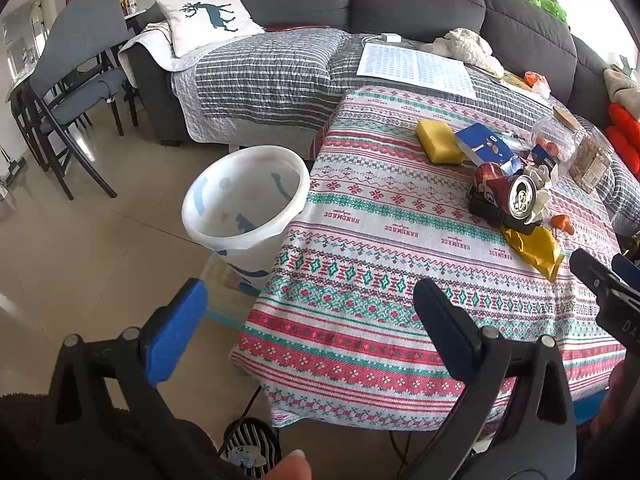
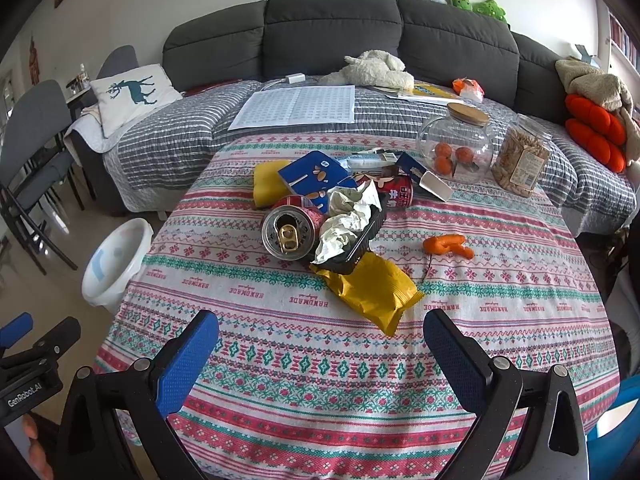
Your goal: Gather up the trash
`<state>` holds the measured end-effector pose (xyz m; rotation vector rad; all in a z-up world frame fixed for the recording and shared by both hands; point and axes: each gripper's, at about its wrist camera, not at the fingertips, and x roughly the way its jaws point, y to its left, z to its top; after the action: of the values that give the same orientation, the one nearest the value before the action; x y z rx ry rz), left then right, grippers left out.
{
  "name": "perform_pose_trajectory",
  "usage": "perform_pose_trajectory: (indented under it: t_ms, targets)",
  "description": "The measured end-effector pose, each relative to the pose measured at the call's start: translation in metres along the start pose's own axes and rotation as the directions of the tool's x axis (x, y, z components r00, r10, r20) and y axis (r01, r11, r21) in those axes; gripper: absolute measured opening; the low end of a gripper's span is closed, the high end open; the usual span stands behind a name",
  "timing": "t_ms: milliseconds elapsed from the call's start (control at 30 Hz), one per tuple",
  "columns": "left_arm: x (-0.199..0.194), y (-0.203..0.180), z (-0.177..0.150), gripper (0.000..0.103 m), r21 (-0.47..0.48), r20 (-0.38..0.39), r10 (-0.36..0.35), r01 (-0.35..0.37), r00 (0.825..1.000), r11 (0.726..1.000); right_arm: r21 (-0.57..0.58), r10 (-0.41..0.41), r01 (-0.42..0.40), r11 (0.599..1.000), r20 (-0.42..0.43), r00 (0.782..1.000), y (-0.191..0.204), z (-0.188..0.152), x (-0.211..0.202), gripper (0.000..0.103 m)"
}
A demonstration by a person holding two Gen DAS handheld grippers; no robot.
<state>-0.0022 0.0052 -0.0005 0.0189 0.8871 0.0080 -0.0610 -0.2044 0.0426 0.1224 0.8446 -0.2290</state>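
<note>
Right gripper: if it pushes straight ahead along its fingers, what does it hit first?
Most likely the yellow snack bag, which lies on the tablecloth just ahead of the open right gripper. Behind it sit the black tray of crumpled paper and the crushed can. Height above the cloth is unclear, so it could pass over.

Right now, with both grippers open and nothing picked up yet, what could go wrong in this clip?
The crushed can lies with its open top tipped sideways; leftover liquid may spill on the tablecloth. The crumpled paper sits loosely in the black tray and could fall out if the tray is lifted. The white bin stands on the floor beside the table, so a short drop could miss.
</note>
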Motion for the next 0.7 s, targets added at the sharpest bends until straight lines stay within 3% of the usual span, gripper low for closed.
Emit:
perform_pose_trajectory:
  t_ms: [700]
  targets:
    - [0.0000, 0.0034, 0.0007, 0.102, -0.002, -0.003, 0.004, -0.004, 1.000, 1.000, 0.002, 0.002, -0.002, 1.000, -0.003, 1.000, 0.0006, 0.0004, -0.0020, 0.103]
